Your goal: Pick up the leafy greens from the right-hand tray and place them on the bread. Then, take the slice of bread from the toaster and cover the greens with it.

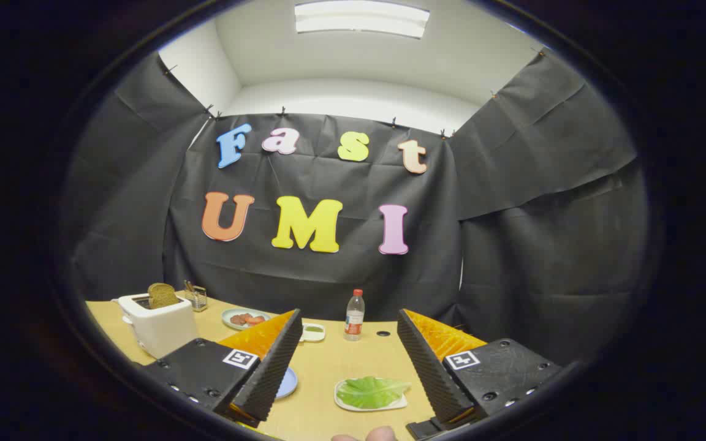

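Hovering: the gripper (348, 358) hangs above the wooden table (328, 367), fingers spread wide with nothing between them.
Leafy greens: a green leaf (370, 391) lies on a small white tray (342, 401), low between the fingers and nearer the right one, touching neither.
Toaster: a white toaster (158, 324) stands beyond the left finger, with a brown slice of bread (162, 295) sticking upright out of its slot.
Blue plate: a blue plate (288, 383) peeks out beside the left finger; what is on it I cannot tell.
Further back: a plate of reddish food (244, 318), a small dish with green contents (313, 331) and a red-capped bottle (355, 315) stand near the booth wall.
Rack: a small holder (195, 297) sits just behind the toaster.
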A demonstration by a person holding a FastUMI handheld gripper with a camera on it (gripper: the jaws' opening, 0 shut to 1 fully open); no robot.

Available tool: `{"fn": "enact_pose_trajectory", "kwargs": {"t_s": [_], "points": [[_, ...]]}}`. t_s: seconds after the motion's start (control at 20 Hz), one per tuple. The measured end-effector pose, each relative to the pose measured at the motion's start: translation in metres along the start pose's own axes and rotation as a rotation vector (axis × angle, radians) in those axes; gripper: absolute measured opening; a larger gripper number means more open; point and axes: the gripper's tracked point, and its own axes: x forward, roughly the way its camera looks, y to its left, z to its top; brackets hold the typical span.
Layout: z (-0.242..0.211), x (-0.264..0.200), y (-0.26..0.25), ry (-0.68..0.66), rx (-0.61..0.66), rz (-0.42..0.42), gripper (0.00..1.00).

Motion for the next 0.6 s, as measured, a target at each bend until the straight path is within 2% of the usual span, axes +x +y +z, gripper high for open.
{"fn": "enact_pose_trajectory", "kwargs": {"t_s": [0.6], "points": [[-0.0070, 0.0019, 0.0041, 0.017, 0.024, 0.007, 0.95]]}}
